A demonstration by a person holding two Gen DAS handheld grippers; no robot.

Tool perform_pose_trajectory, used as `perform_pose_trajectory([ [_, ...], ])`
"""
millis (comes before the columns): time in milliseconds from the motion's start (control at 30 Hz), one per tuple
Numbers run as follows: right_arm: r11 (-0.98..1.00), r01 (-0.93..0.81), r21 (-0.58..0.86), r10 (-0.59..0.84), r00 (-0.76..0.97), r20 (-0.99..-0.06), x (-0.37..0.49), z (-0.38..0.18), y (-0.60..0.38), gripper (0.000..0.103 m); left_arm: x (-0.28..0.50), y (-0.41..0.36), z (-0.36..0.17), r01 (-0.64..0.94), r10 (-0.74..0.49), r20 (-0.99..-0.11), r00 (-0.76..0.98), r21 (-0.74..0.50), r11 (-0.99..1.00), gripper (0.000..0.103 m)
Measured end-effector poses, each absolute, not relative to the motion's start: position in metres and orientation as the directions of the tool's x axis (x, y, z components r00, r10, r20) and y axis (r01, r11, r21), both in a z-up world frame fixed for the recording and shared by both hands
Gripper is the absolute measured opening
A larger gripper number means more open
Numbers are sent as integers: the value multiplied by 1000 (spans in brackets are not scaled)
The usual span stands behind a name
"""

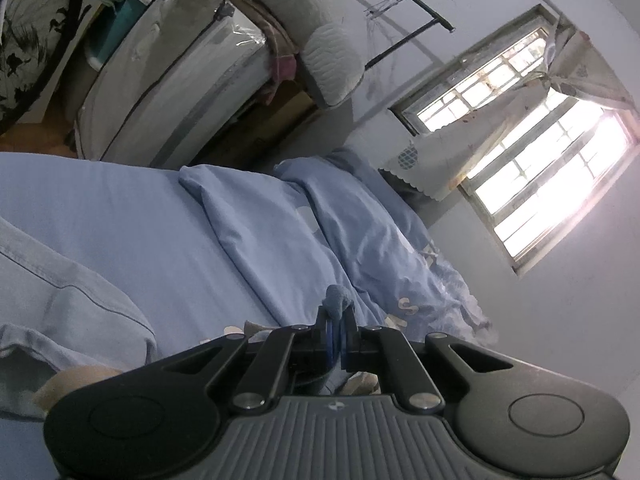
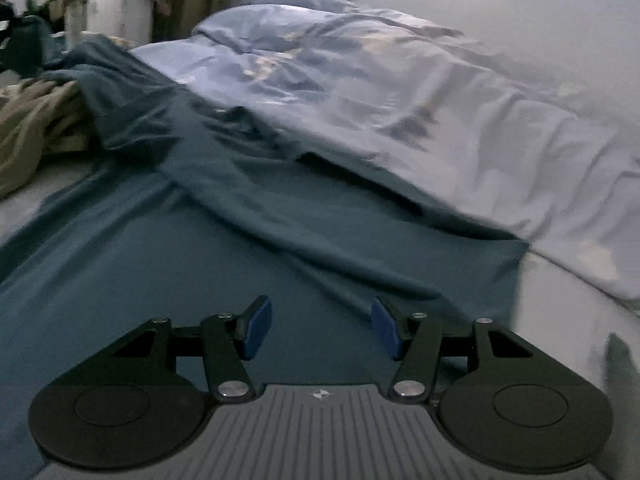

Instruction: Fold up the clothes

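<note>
Mid-fold: my left gripper pinches a corner of the dark teal cloth garment spread on the bed; my right gripper, spread wide, should next seize an edge.

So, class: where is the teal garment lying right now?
In the right wrist view, the teal garment is spread on the bed under the open right tongs, with the pale blue duvet to its right.
</note>
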State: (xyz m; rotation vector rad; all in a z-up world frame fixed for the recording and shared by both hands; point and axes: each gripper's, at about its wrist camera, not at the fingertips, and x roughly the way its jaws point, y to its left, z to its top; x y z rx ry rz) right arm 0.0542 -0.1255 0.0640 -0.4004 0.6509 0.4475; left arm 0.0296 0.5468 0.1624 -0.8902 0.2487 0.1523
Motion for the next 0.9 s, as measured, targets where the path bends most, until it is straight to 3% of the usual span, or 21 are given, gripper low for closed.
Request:
perform_pose_trajectory([
  [167, 674, -667, -317, 423, 700, -576, 62, 77, -52, 57, 29, 538, 163, -231, 22, -279, 960, -747, 623, 1],
  [300, 462, -744, -482, 519, 668, -533, 63, 75, 30, 54, 28, 536, 161, -217, 7, -271, 962, -756, 617, 1],
  [433, 362, -755, -547, 561, 645, -519, 64, 57, 93, 33, 29, 536, 155, -204, -13, -265, 964, -770, 605, 1],
  [633, 355, -697, -624, 529, 699, -480, 57, 25, 139, 32, 31, 539, 149, -186, -39, -258, 965, -782, 595, 1],
  [700, 362, -660, -658, 501, 734, -460, 60, 14, 146, 22, 31, 540, 148, -182, -42, -257, 966, -783, 594, 1],
  [767, 364, -639, -677, 478, 752, -453, 66, 7, 150, 4, 30, 541, 146, -183, -44, -258, 965, -784, 593, 1],
  [900, 344, -663, -665, 530, 722, -446, 53, 25, 135, 1, 29, 545, 144, -190, -40, -263, 964, -786, 588, 1],
])
